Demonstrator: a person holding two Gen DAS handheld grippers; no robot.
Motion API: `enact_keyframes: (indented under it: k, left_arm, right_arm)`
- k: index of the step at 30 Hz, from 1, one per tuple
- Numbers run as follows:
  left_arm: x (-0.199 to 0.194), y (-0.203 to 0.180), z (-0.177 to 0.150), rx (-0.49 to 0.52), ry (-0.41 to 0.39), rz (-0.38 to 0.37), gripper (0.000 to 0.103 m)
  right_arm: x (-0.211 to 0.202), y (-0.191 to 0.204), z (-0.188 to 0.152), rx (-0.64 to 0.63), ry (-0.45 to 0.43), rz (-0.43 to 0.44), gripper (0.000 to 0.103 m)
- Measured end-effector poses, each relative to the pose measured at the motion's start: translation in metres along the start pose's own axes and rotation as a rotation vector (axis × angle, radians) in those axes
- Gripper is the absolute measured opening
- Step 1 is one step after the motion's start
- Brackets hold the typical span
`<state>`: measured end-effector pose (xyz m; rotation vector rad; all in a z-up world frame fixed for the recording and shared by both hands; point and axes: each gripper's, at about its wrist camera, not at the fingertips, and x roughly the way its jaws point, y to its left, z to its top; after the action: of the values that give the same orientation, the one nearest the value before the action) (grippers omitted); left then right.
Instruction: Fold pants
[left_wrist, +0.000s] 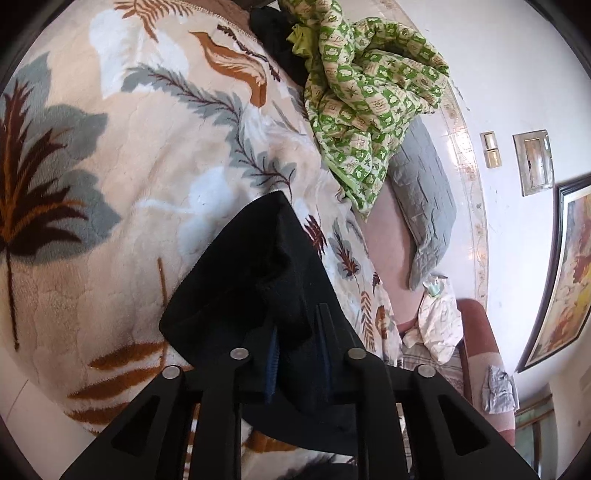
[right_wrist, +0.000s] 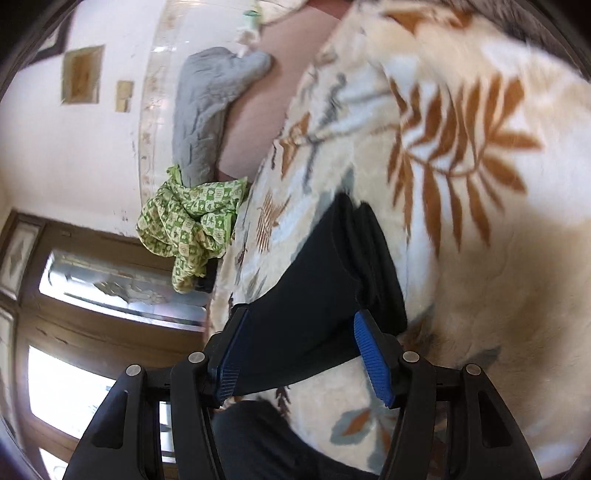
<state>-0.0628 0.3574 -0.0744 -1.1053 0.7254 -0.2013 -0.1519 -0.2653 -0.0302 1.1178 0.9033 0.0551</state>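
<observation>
Black pants (left_wrist: 255, 273) lie bunched on a cream blanket with a leaf pattern (left_wrist: 110, 206). My left gripper (left_wrist: 297, 332) is shut on a fold of the pants, and the dark cloth fills the narrow gap between its blue pads (left_wrist: 272, 360). In the right wrist view the same pants (right_wrist: 317, 295) stretch flat across the blanket (right_wrist: 498, 258). My right gripper (right_wrist: 303, 325) stands open over their near edge, with its blue pads (right_wrist: 371, 354) wide apart on either side of the cloth and not pressing on it.
A crumpled green patterned cloth (left_wrist: 369, 96) and a grey quilted pillow (left_wrist: 424, 192) lie at the far side of the bed against a white wall. A dark garment (left_wrist: 273, 33) sits behind the green cloth. A wooden door with glass panes (right_wrist: 92, 295) shows on the left.
</observation>
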Motion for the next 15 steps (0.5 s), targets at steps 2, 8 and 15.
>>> enact_keyframes:
  k: [2, 8, 15]
  left_arm:
    - [0.004, 0.001, 0.002, -0.011, 0.002, 0.006, 0.027]
    - [0.009, 0.004, 0.001, -0.028, 0.008, 0.016, 0.022]
    - [0.007, -0.009, 0.007, 0.020, 0.016, 0.065, 0.003]
  right_arm:
    - [0.003, -0.004, 0.001, 0.014, -0.005, -0.038, 0.060]
    - [0.014, -0.010, 0.007, 0.042, 0.011, -0.076, 0.051]
    - [0.025, 0.020, 0.002, -0.205, -0.004, -0.292, 0.003]
